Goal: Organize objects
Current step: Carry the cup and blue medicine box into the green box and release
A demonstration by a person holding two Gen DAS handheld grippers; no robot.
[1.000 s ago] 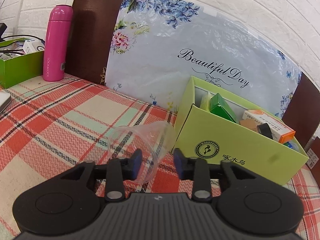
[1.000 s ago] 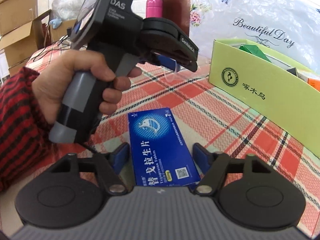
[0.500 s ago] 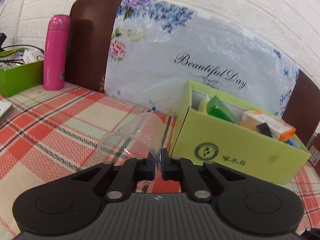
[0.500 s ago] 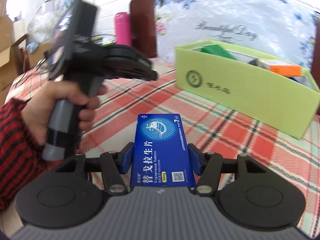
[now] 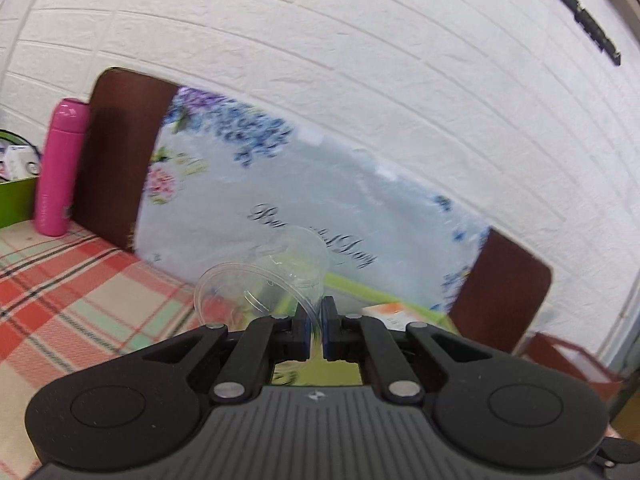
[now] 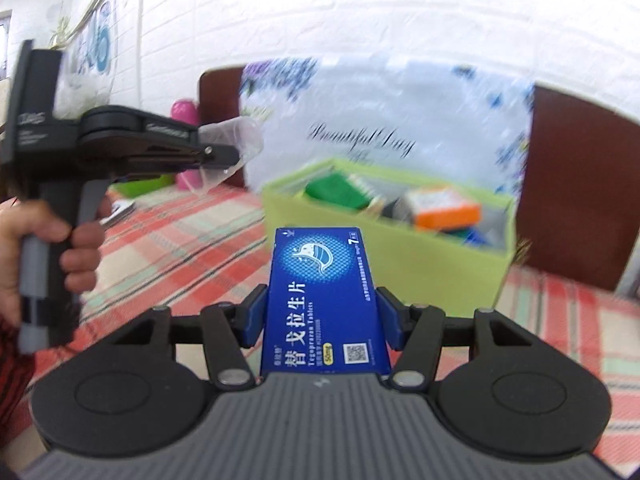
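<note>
My left gripper [image 5: 315, 330] is shut on the rim of a clear plastic cup [image 5: 272, 276] and holds it lifted above the table, just left of the light green box [image 6: 400, 248]. The left gripper and the cup [image 6: 230, 144] also show at the left of the right wrist view. My right gripper [image 6: 320, 316] is shut on a blue medicine box [image 6: 324, 300] and holds it in the air in front of the green box. The green box holds a green pack [image 6: 340, 192], an orange and white carton [image 6: 444, 208] and other small items.
A floral "Beautiful Day" board [image 5: 280, 200] leans on a brown chair back [image 5: 116, 156] behind the box. A pink flask [image 5: 58, 168] and another green box [image 5: 14, 200] stand at the far left. The table has a red plaid cloth [image 5: 80, 308].
Both grippers have closed on their objects and lifted them off the table. The left one carries the cup up and toward the green box; the right one raises the blue box toward it.
</note>
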